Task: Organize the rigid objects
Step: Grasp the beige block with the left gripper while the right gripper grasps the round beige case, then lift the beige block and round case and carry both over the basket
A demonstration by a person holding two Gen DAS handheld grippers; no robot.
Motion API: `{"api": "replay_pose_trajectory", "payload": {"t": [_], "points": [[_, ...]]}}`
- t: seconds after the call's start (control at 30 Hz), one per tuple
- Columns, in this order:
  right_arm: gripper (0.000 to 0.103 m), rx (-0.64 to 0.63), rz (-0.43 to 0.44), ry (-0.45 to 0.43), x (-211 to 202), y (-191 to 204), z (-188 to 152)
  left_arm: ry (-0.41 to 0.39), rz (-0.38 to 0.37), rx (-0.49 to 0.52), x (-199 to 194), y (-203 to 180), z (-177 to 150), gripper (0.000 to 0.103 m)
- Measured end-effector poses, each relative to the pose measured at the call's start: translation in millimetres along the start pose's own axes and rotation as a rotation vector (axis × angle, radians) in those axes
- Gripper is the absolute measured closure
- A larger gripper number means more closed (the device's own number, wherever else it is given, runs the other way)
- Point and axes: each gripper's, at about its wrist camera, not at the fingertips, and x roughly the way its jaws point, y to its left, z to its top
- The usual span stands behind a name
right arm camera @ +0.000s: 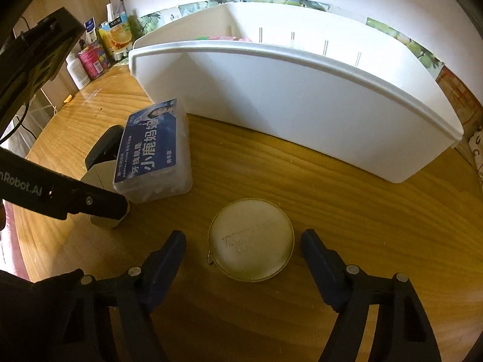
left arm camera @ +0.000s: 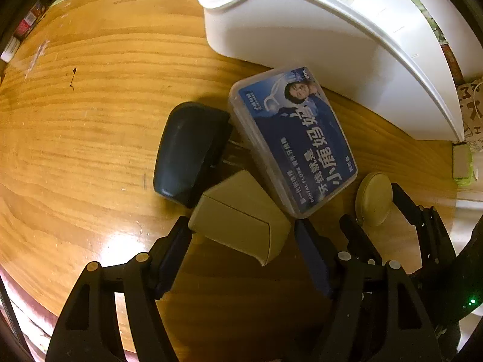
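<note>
Evidently the picking-up step is in hand: both grippers straddle items on the wooden table [left arm camera: 90,126] beside the white bin [right arm camera: 302,105]. Left gripper [left arm camera: 241,235] brackets the beige box [left arm camera: 238,220], right gripper [right arm camera: 243,242] the round tin [right arm camera: 251,239]; neither visibly pinches yet. Next: close squarely, lift, carry binward.

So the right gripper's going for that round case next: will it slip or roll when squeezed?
The round case lies flat on the table, so rolling seems unlikely. Its curved rim could slide out from between the right gripper fingers unless they close across the middle. It looks stiff and probably light.
</note>
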Motion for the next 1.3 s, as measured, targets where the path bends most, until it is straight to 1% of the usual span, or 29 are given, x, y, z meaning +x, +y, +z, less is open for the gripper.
{"api": "replay_pose_trajectory", "payload": {"t": [0.1,0.23,0.27,0.33,0.4,0.57,0.7,1.0,1.17,1.3], "points": [[0.032,-0.003,-0.001,-0.007,0.0,-0.4,0.7,-0.004,0.006,0.005,-0.3,-4.4,4.7,0.030],[0.041,0.001,-0.005,-0.016,-0.8,-1.4,0.8,-0.008,0.017,0.012,0.3,-8.9,9.4,0.031],[0.045,0.002,-0.004,-0.018,-1.1,-1.6,0.8,-0.009,0.021,0.015,0.3,-10.0,9.5,0.033],[0.047,0.003,-0.009,-0.020,-1.6,-1.7,0.5,-0.011,0.023,0.023,-1.0,-14.0,8.8,0.035],[0.047,0.004,-0.005,-0.018,-2.3,-2.2,0.0,-0.012,0.029,0.029,-2.8,-15.2,6.3,0.037],[0.047,-0.011,0.005,-0.003,-2.9,1.8,0.0,-0.014,0.012,0.023,-6.9,-11.9,3.0,0.038],[0.047,-0.025,0.002,-0.012,-7.3,5.5,0.0,-0.007,-0.003,0.025,-1.0,-2.5,0.7,0.043],[0.047,-0.039,-0.022,-0.017,-18.6,15.5,1.3,0.024,-0.045,0.044,0.4,9.9,-4.5,0.044],[0.047,-0.046,-0.032,-0.023,-22.8,27.1,3.9,0.028,-0.050,0.069,-4.4,19.8,-13.9,0.044],[0.047,-0.056,-0.030,-0.030,-23.2,39.8,8.4,0.034,-0.046,0.076,-10.2,34.7,-21.3,0.045]]}}
